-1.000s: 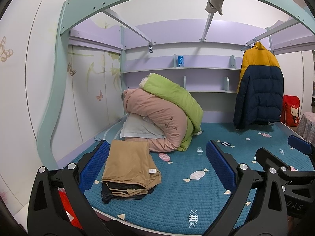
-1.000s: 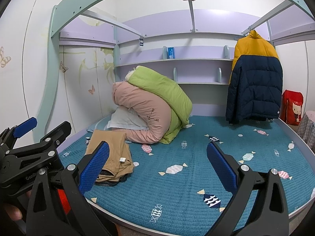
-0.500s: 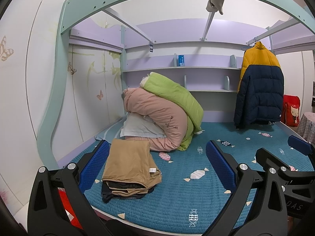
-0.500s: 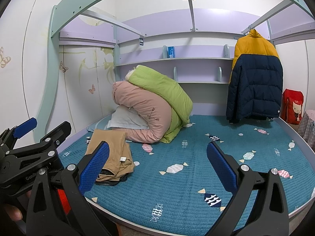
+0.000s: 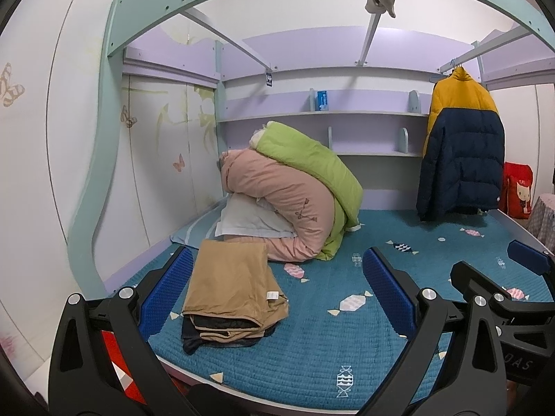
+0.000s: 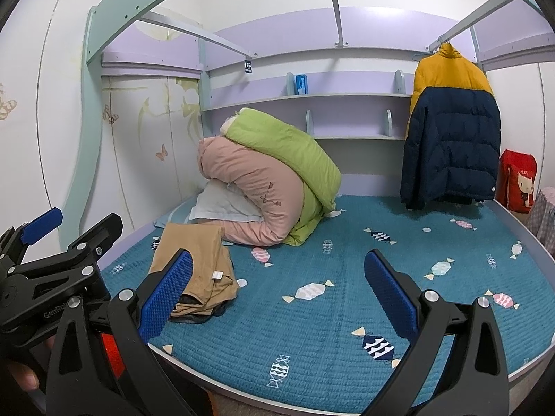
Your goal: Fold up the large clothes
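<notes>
Both your claws are held wide apart and empty, hovering off the near edge of the bed. The left claw (image 5: 277, 298) has the folded pile of clothes (image 5: 230, 294) lying between its two fingers in its view, a tan garment on top with something dark under it. From the right claw (image 6: 277, 298) the same pile (image 6: 194, 270) sits off to the left, partly behind its left finger (image 6: 166, 294). So your left hand is the nearer one, by my reading.

The pile lies on the near left part of the bed, with its long axis running away from you toward the bedding heap; the layered folded edges face you. It looks already folded (the white tag (image 5: 271, 294) shows near its right edge), so whether you are meant to handle it again or fetch another garment I cannot say from here.

The blue quilted bed cover (image 5: 312, 346) is soft and stitched, with a candy print, and most of its middle and right is free. Behind the pile, touching or nearly so, a pink quilt (image 5: 277, 201) and a green quilt (image 5: 312, 159) are heaped over a white pillow (image 5: 249, 218). A yellow and navy jacket (image 5: 461, 159) hangs at the right, beside a red bag (image 5: 518, 190). Shelves (image 5: 347, 114) run along the back wall.
</notes>
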